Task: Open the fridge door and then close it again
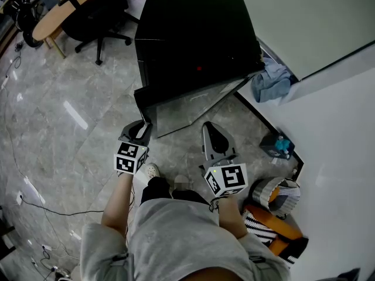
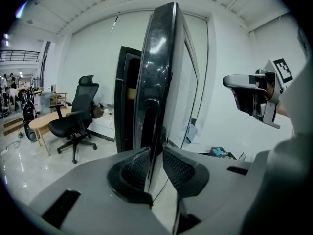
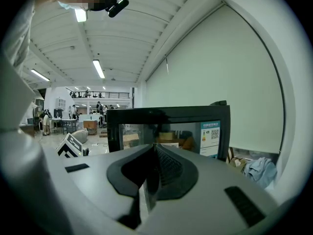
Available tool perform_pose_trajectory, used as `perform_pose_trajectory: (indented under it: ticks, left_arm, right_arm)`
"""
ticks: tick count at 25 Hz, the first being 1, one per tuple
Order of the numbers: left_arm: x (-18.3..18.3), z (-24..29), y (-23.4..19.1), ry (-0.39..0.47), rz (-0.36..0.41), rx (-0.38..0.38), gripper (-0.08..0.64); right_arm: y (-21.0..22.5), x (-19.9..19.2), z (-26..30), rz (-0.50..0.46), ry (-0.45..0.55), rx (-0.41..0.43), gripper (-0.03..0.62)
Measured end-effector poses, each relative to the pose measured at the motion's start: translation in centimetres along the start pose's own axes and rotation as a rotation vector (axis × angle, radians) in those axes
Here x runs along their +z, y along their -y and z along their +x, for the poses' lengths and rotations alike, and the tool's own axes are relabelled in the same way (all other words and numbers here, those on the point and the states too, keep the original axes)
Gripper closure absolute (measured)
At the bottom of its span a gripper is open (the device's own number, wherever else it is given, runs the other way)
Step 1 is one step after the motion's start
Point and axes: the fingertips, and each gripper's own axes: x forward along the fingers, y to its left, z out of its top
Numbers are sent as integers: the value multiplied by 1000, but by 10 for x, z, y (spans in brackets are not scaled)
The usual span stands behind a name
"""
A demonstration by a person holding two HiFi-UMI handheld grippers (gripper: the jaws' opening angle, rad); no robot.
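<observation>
The black fridge [image 1: 193, 34] stands against the wall, and its glass door [image 1: 187, 107] is swung out toward me. My left gripper [image 1: 142, 127] is at the door's free edge. In the left gripper view that dark edge [image 2: 159, 72] runs upright between the two pads, and the left gripper [image 2: 155, 168] is closed on it. My right gripper [image 1: 210, 127] hovers in front of the glass, a little away from it, shut and holding nothing. In the right gripper view the right gripper [image 3: 154, 153] points at the door's glass face [image 3: 168, 131], where a label shows at the right.
An office chair [image 1: 96, 16] and a wooden desk [image 1: 58, 10] stand left of the fridge. A blue cloth [image 1: 272, 78] lies by the wall corner. A small blue box [image 1: 278, 145] and a striped basket [image 1: 278, 195] sit at my right. Cables [image 1: 35, 198] trail on the tiled floor.
</observation>
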Motion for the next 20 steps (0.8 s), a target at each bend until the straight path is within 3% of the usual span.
perform_pose_trajectory:
  ticks: [20]
  left_arm:
    - [35, 50, -66, -20, 63, -27, 468]
  right_arm:
    - [8, 0, 27, 11, -17, -89, 566]
